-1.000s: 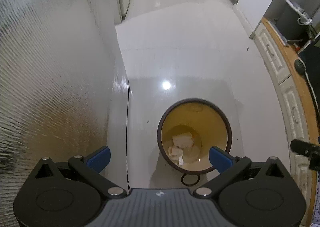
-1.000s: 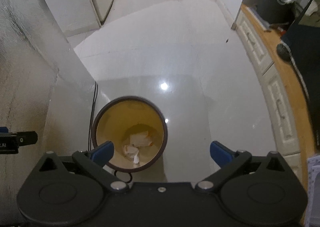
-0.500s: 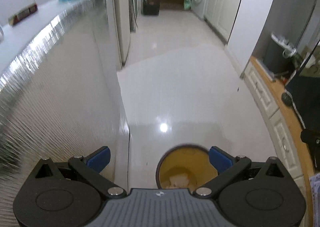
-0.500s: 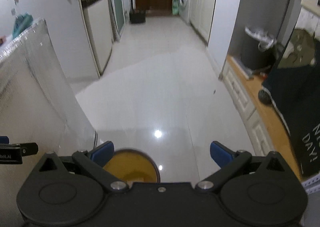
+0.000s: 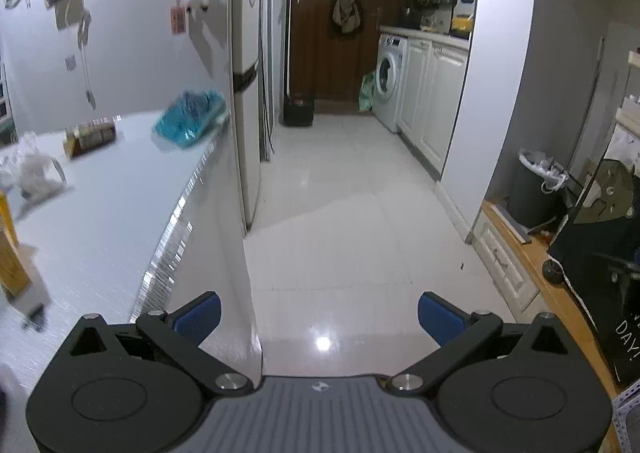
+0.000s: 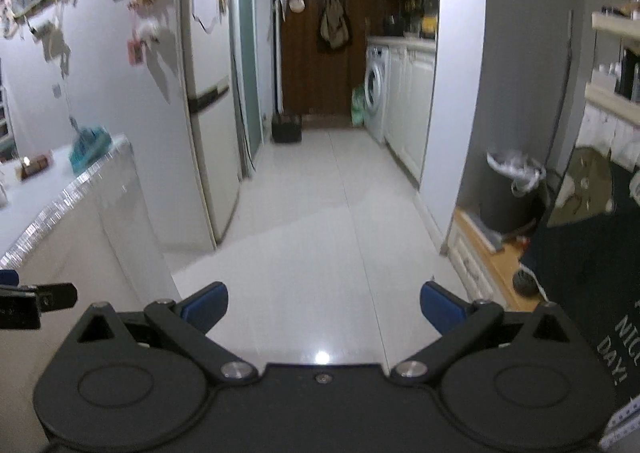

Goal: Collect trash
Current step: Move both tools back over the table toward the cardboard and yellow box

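The left gripper has its blue-padded jaws spread wide with nothing between them, level over the glossy white tiled floor, and the right gripper is likewise spread and empty. Left of the left gripper's jaws and well beyond them, the trash lies on the white counter with a ridged silver edge: a crumpled clear wrapper, a brown packet and a teal plastic bag at the far corner. Farther right stands a dark bin with a white liner in an alcove.
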{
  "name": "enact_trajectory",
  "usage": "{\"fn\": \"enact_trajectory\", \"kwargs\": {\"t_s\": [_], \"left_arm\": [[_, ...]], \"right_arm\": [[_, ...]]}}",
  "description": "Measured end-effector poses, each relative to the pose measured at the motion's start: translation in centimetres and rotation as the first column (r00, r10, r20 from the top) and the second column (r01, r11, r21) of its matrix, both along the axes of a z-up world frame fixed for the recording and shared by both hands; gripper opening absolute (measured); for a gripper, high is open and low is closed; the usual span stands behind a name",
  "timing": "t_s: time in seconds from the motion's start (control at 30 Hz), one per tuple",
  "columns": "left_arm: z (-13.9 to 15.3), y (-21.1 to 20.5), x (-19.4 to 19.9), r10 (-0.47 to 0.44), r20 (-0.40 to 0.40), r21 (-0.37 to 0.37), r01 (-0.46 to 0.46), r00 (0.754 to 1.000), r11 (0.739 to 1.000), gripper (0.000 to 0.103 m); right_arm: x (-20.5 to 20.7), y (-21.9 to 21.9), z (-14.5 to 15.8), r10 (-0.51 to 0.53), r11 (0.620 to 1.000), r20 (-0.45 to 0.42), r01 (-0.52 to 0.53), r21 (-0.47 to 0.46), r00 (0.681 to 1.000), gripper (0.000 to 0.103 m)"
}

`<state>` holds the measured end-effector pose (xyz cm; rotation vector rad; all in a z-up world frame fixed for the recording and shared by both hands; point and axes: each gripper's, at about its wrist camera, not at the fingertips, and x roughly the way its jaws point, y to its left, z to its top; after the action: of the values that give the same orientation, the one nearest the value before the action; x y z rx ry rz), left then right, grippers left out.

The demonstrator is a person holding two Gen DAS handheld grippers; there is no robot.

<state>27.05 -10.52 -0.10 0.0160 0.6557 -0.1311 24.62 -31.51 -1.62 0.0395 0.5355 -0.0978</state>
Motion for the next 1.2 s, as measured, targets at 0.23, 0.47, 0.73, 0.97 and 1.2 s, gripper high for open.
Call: {"fn": "enact_trajectory", "kwargs": {"t_s": [0.23,0.47,0.73,0.97,1.2], "left_arm": [[3.3,1.6,-2.9,-0.009,0.114,-0.004,0.009,0.993,1.0,0.103],[6.4,5.2,-5.9,0.049,0.205,-0.029,-0.044,0.977,0.999,0.103],[9.8,10.8,-9.3,0.102,0.297,-0.011,-0.104,0.949,0.995,0.103],[10.8,16.2,-10.3,0.161,0.32,0.051,-0.187,0.933,0.981,0.103],[9.6,22.6,-10.0,0.259,0.282,0.072,-0.29,0.924,0.954,0.103]], "right_arm": [[-1.7,2.8,3.7,0.06,0.998,0.127,-0.059,-0.011,0.99,0.103],[-3.2,5.6,6.4,0.121,0.992,0.229,-0.122,-0.013,0.966,0.103],[-3.2,9.7,7.4,0.179,0.984,0.263,-0.177,-0.03,0.948,0.103],[-2.1,14.7,7.2,0.28,0.958,0.268,-0.287,-0.016,0.922,0.103],[-0.8,20.0,6.3,0.388,0.916,0.262,-0.402,-0.002,0.884,0.103]]}}
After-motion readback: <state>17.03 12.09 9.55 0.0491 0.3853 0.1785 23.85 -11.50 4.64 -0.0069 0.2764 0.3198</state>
